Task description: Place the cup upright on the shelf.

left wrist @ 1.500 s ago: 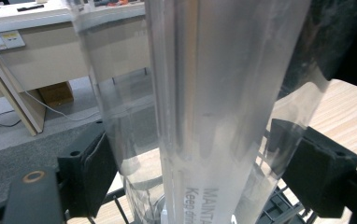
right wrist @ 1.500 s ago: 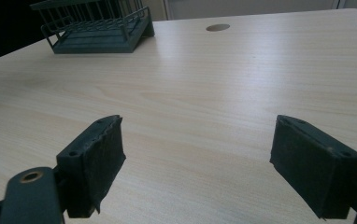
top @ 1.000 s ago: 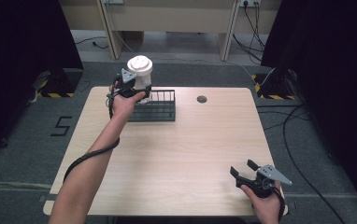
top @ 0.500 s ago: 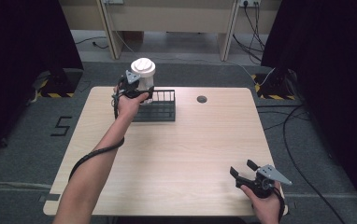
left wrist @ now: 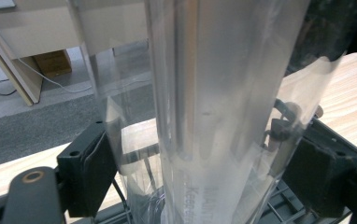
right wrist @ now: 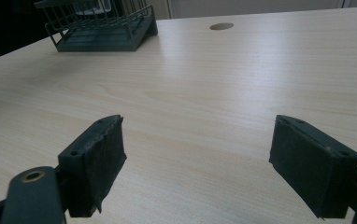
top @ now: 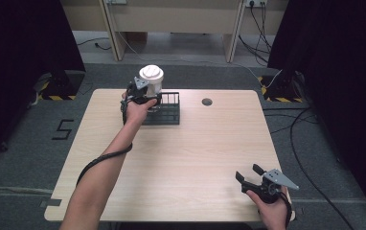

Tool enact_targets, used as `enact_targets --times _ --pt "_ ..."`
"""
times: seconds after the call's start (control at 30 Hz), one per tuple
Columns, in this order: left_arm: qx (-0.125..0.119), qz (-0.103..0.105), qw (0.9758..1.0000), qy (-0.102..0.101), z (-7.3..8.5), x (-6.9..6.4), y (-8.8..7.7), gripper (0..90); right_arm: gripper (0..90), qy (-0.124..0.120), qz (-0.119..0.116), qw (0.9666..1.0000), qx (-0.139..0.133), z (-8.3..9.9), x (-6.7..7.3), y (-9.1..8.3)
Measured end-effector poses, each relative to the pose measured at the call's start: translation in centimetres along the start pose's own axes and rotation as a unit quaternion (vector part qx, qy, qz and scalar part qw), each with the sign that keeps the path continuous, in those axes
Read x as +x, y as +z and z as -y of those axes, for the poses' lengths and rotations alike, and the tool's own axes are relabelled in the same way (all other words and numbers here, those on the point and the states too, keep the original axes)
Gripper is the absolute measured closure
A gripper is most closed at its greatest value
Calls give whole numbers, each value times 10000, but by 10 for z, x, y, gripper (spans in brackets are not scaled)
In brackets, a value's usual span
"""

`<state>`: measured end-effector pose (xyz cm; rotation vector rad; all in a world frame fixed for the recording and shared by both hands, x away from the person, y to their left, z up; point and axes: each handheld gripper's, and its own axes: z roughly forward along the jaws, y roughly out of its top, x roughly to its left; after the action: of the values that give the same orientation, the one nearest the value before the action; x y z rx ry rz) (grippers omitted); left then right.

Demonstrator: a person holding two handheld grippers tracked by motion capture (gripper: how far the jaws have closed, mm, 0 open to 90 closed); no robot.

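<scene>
In the upper middle of the frame my left tool (top: 145, 93) clamps what looks like a wrapped stack of cups (top: 151, 79) just above the wire basket (top: 169, 114), so lowering it in remains, while my right tool (top: 254, 178) rests wide open, lower right on the counter (top: 195, 153).

Round grommet hole (top: 207, 101) in wooden table (top: 181, 158); cables (top: 310, 143) on floor.

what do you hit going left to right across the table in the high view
left hand-held gripper shut on the clear wrapped stack of cups -> black wire rack -> round hole in the tabletop -> right hand-held gripper, open, at the near right corner
</scene>
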<state>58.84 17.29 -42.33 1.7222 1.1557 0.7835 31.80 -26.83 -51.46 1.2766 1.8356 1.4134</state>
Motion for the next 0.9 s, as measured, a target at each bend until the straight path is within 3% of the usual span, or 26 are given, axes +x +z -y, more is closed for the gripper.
enact_targets --times 0.4,0.57,0.9 --pt "72 0 9999 -128 10 -1 5 175 185 -5 -26 10000 36 0 1 1" --pt "46 -64 9994 -344 15 -3 6 173 186 5 -29 10000 28 0 1 1" --pt "-129 -135 9994 -279 24 -6 3 168 186 -48 -27 10000 10 0 2 1"
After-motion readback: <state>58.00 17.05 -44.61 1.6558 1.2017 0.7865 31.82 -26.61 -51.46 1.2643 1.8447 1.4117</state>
